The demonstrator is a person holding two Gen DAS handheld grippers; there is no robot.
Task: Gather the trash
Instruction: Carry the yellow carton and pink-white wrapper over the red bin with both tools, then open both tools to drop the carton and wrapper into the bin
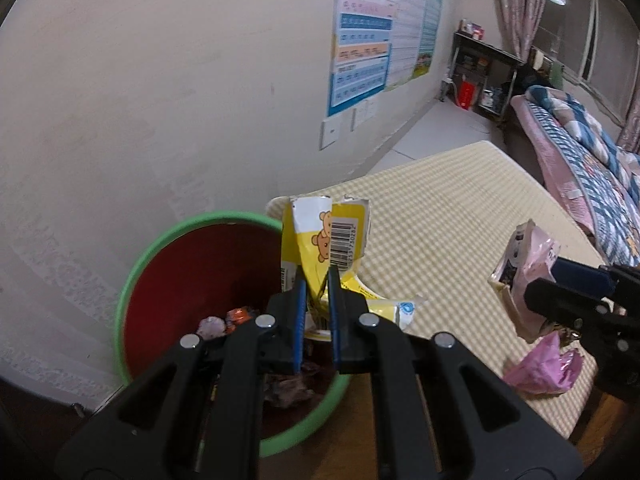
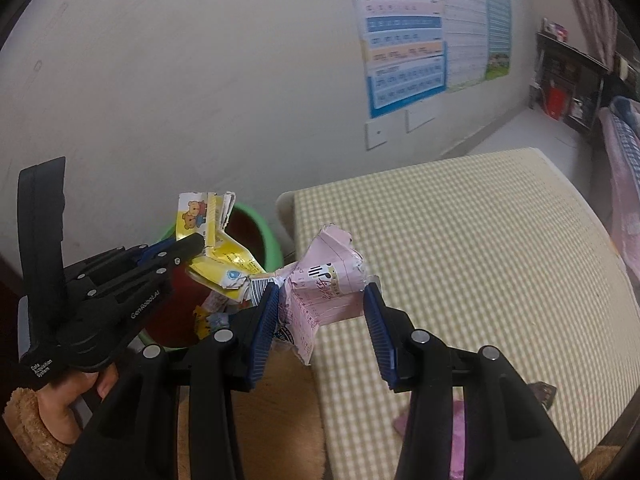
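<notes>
My left gripper (image 1: 318, 276) is shut on a crumpled yellow carton with bear pictures (image 1: 320, 236), held over the right rim of a green bin with a dark red inside (image 1: 168, 272). The bin holds several wrappers. From the right wrist view that same yellow carton (image 2: 216, 248) hangs above the bin (image 2: 256, 232) from the left gripper (image 2: 198, 246). My right gripper (image 2: 324, 300) is shut on a crushed pink carton (image 2: 328, 288), above the table's left edge beside the bin. In the left wrist view the pink carton (image 1: 520, 276) shows at the right.
A table with a yellow checked cloth (image 1: 460, 216) stands right of the bin. A pink plastic wrapper (image 1: 540, 364) lies near its front edge. A white wall with posters (image 1: 368, 28) is behind. A bed with a patterned quilt (image 1: 580, 148) lies at the far right.
</notes>
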